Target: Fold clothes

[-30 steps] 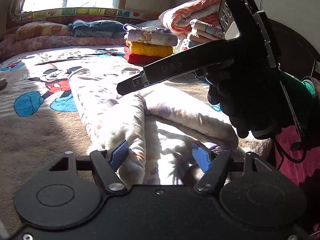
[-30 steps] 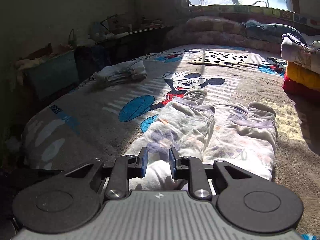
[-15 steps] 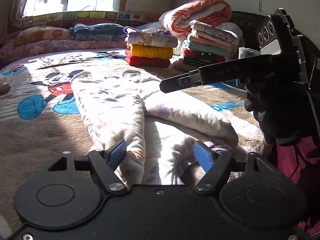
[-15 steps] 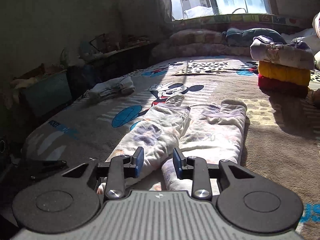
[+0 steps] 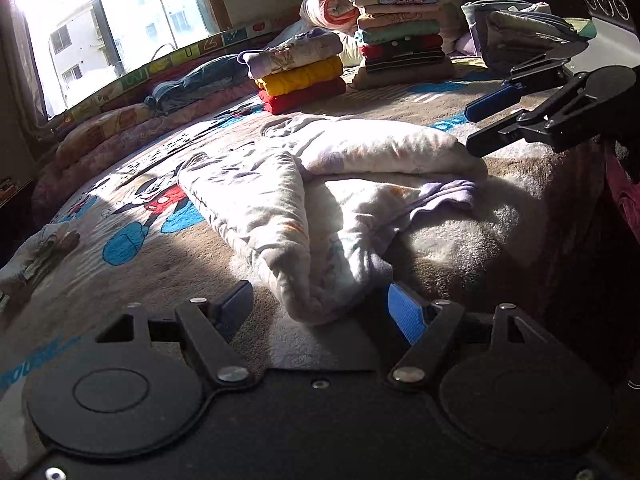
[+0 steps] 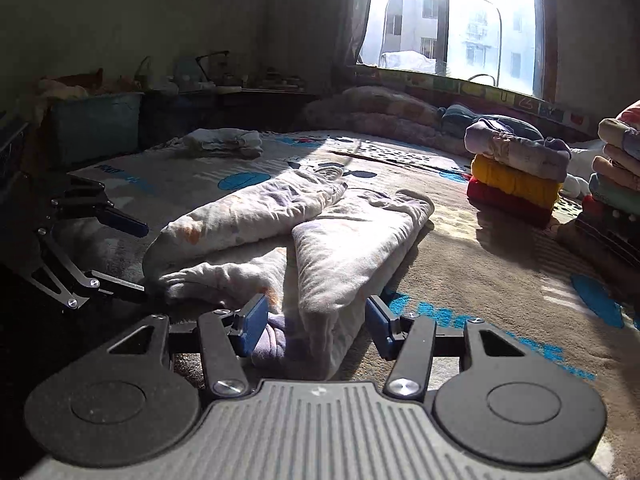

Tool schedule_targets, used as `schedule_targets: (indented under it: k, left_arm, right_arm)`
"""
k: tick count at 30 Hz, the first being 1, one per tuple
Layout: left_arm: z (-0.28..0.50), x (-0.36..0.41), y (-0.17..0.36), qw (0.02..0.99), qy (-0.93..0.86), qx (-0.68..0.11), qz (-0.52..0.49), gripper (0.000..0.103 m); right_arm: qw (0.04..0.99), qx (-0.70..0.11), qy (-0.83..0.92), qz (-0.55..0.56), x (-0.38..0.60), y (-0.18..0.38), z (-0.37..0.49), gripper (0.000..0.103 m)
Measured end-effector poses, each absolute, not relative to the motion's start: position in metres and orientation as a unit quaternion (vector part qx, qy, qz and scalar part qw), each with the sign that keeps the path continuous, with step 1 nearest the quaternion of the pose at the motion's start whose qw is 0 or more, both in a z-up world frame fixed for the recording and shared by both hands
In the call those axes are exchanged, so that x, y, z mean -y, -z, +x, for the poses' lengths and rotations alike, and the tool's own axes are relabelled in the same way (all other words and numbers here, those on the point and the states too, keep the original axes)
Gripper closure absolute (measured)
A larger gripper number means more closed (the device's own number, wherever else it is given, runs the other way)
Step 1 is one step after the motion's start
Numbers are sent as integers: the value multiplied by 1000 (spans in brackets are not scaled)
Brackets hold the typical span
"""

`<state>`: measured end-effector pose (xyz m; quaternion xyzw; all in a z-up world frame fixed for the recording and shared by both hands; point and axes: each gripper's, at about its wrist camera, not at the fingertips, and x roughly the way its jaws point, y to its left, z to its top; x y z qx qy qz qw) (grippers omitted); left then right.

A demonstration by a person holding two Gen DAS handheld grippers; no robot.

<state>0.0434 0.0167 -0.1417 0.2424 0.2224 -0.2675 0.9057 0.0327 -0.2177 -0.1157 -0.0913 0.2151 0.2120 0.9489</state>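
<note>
With both claws spread, left claw [image 5: 320, 310] and right claw [image 6: 314, 326] straddling the printed pyjama trousers' [image 6: 320, 236] waist at the bed's [image 5: 160, 264] near edge, pinch both corners evenly before folding.

Pale printed garment [image 6: 304, 236] on cartoon blanket [image 6: 460, 276].
Right gripper [image 6: 316, 322] spread wide around near folded edge; left gripper [image 6: 120, 256] agape at left; folded stack [image 6: 516, 172] far right.
</note>
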Motion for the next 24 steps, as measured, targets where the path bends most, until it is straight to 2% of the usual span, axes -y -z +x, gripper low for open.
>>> schedule_targets:
  k: [7,15,18,20,24]
  left_arm:
    - [39,9,163,883,237,-208,348,29]
    - [46,20,171,888,202,-166,378,27]
    - [53,20,171,899,196,-180,348,29]
    - [61,14,167,909,201,-207,300,36]
    - [64,15,163,911,216,-224,270,63]
  right_arm:
    - [925,-253,-185,-214,202,145,25,49]
    - [921,-211,-189,-267,190,159,29,50]
    - [924,-215,-206,-238,190,161,42,64]
    - [925,-211,-212,-232,187,164,46,71]
    - [927,-210,-216,-223,185,161,44,81]
